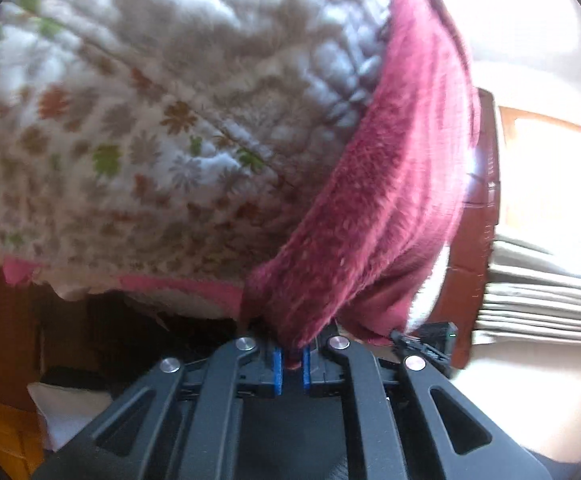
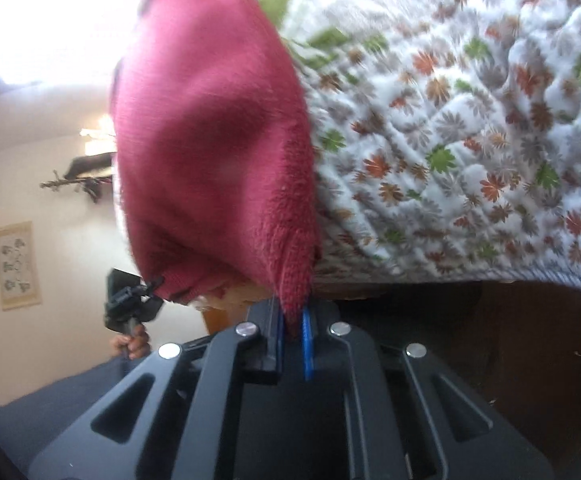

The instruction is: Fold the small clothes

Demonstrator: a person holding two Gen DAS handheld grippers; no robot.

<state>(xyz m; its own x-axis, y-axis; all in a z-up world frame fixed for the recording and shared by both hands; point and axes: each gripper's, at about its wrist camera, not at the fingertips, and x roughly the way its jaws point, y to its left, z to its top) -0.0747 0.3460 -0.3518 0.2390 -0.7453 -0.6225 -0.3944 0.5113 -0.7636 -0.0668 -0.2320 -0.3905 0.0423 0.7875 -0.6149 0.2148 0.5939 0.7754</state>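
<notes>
Surface: we see a quilted white bedspread (image 1: 138,128) printed with orange, grey and green flowers, spread ahead of both pairs of fingers; its pink hem runs just beyond the left fingertips.
Room: pale walls and bright window light wash out the far side (a small framed picture (image 2: 18,266) hangs on the wall left of the right fingers).
Garment: we hold a fleecy maroon garment (image 1: 374,208) that stretches away from the fingers, above the bedspread.
Left gripper (image 1: 290,356): its blue pads (image 1: 277,372) pinch a corner of the maroon cloth between them.
Right gripper (image 2: 293,330): its fingers are closed on another corner of the same garment (image 2: 210,140).
Other tool: in the right view, the left gripper (image 2: 152,282) grips the cloth's far lower edge, held by a hand (image 2: 134,342).
</notes>
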